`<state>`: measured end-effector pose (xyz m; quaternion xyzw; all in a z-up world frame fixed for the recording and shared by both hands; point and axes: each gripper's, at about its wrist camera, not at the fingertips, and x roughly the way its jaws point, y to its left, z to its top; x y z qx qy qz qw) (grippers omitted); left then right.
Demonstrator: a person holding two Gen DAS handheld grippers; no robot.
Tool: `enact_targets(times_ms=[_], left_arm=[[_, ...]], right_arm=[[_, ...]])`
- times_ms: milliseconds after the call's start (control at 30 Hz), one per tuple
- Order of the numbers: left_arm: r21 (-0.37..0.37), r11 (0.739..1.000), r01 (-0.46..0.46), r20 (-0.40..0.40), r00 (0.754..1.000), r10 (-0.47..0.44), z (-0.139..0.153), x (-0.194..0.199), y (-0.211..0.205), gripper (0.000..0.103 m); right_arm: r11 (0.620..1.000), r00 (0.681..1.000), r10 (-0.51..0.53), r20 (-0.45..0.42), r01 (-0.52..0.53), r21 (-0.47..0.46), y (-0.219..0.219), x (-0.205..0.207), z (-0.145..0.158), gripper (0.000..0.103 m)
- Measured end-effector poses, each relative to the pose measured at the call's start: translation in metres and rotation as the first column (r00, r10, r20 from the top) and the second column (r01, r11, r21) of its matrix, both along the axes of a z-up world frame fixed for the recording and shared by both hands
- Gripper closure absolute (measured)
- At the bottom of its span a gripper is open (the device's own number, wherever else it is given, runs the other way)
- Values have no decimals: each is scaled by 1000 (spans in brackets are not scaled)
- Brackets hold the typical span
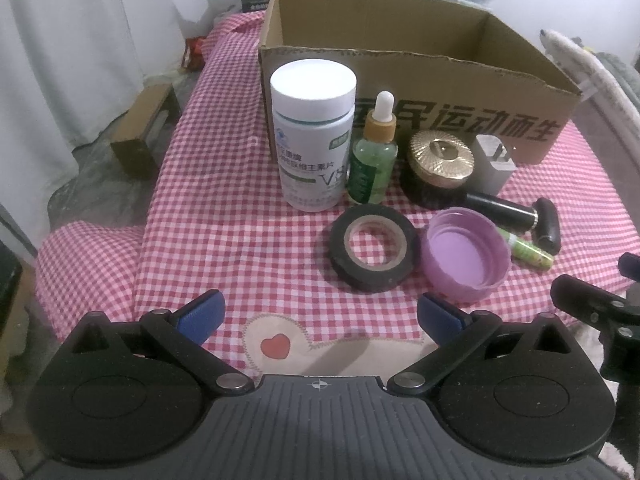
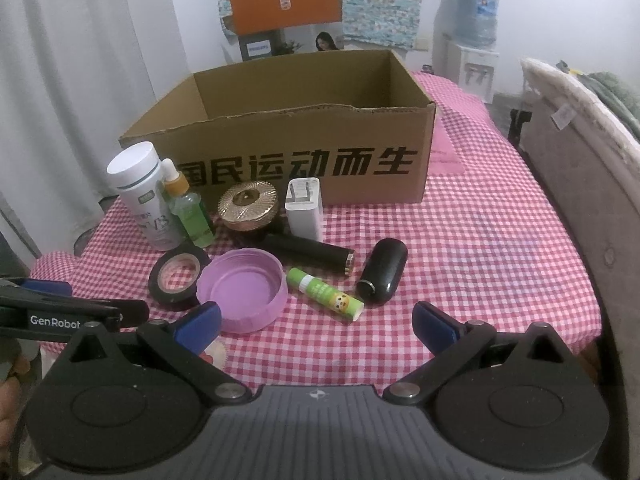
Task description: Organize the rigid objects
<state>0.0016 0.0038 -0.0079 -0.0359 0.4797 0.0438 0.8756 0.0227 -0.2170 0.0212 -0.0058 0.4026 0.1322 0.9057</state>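
- Our left gripper (image 1: 320, 316) and right gripper (image 2: 316, 322) hover with jaws wide apart, gripping nothing.
- Ahead of both jaws, small items cluster before an open cardboard box (image 2: 304, 120); the black tape roll (image 1: 374, 252) and purple lid (image 2: 242, 296) lie nearest.

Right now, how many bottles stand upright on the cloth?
2: the white pill bottle leftmost, the green dropper bottle right beside it. Others may be hidden inside the box.

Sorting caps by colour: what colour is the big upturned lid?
Lilac purple lid, clearest in the right wrist view.
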Motion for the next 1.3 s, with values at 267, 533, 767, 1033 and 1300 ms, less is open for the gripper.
enact_targets(times_ms=[267,533,767,1033,1300], left_arm=[[2,1000,-2,-3,1000,2,-1,-1,1,0],[7,1000,-4,-6,1000,4,-1,-1,1,0],[13,1000,-5,-12,1000,5,-1,-1,2,0],[16,1000,-7,-17,1000,7,-1,2,1,0],[18,1000,-5,-23,1000,6,-1,3,1,0]], right_arm=[[1000,1000,8,3,-8,-2,1,0,0,0],[1000,1000,10,0,-10,0,2,0,0,0],[1000,1000,20,-1,-20,9,5,1,-1,0],[999,999,33,-9,-33,17,6,2,-3,0],[999,999,32,-13,-31,22,5,4,-2,0]])
